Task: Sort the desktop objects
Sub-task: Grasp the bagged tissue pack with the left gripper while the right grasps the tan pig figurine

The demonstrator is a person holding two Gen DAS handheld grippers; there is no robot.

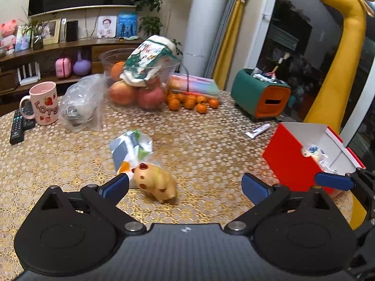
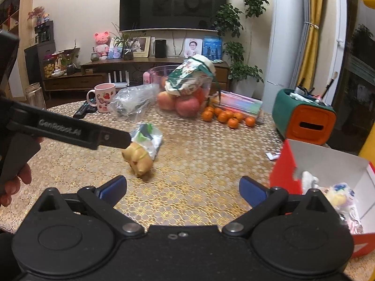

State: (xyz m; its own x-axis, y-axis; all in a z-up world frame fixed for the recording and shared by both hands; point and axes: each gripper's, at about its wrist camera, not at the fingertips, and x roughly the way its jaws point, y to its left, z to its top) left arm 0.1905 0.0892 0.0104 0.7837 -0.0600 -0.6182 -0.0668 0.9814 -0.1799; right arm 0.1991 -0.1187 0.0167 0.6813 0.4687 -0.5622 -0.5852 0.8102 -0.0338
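Observation:
A tan toy pig (image 1: 155, 181) lies on the gold-patterned table (image 1: 206, 145), just inside the left fingertip of my left gripper (image 1: 185, 185), which is open and empty. Behind the pig rests a crumpled white-green snack packet (image 1: 131, 148). To the right stands an open red box (image 1: 302, 154) holding small toys. In the right wrist view my right gripper (image 2: 182, 190) is open and empty over the table, with the pig (image 2: 139, 161) ahead on its left and the red box (image 2: 328, 175) on its right. The left gripper's black finger (image 2: 70, 131) reaches to the pig.
At the back of the table stand a clear fruit bowl (image 1: 140, 79) with a cloth bag on it, loose mandarins (image 1: 192, 103), books, a pink mug (image 1: 44, 104), a plastic bag (image 1: 82, 103) and remotes (image 1: 20, 124). A green-orange holder (image 1: 261, 94) and a white tube (image 1: 257, 131) sit right.

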